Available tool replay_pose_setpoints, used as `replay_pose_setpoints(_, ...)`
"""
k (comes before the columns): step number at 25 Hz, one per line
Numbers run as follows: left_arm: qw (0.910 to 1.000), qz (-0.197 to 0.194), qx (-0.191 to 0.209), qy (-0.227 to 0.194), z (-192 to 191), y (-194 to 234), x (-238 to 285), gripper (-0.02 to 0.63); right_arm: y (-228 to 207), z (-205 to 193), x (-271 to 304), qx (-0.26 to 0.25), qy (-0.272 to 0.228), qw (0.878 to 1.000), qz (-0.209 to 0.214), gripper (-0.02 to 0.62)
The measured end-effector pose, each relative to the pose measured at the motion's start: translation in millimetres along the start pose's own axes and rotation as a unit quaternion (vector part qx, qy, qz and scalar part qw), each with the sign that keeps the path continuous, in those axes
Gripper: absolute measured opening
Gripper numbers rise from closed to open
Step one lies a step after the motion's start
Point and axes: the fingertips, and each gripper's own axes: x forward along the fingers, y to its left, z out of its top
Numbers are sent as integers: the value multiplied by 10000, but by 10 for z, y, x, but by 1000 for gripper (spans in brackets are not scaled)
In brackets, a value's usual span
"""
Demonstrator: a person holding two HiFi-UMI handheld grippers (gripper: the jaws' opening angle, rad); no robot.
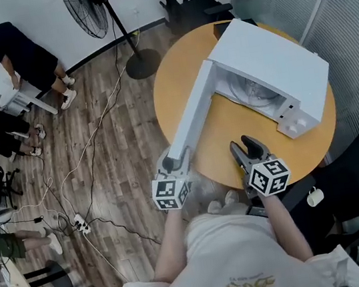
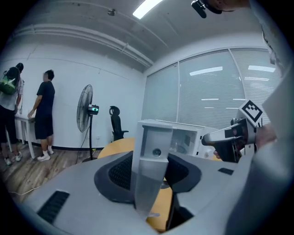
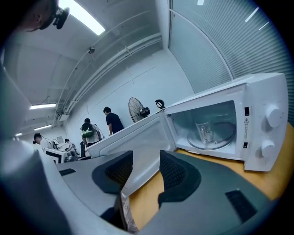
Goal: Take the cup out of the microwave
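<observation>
The microwave (image 1: 276, 70) stands on the round table (image 1: 233, 139) with its door (image 1: 193, 120) swung wide. The cup (image 3: 204, 132), of clear glass, stands upright on the turntable (image 3: 216, 140) near the middle of the cavity. The left gripper (image 1: 173, 164) is pinched on the door's free edge, with the panel edge-on between its pads. The right gripper (image 1: 248, 152) hovers over the table in front of the opening, its jaws spread and nothing between them. The step in hand looks to be the reach for the cup, since the door is already out of the way. To do it well, the left gripper should hold the door where it is, or let go cleanly without nudging it back toward the opening, so the right has a free lane. The right should go in level and straight, clear of the cavity's lower lip and of the control-panel side, with its jaws wide enough to pass on either side of the glass. It should close gently on the cup's wall at low to middle height, because smooth glass may slip or tip and the turntable may turn under a sideways push. A small lift before drawing back should stop the base from catching on the turntable's rim or the lip.
</observation>
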Motion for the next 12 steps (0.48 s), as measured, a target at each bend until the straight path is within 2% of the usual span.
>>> replay_pose_setpoints(6, 9994, 290, 182, 43, 13, 103, 22, 189, -203, 145, 111, -7, -5, 10000, 90, 179)
replay_pose_setpoints(12, 9994, 263, 204, 60, 2, 164, 23, 190, -394, 187, 219, -80, 35, 9999, 132, 176)
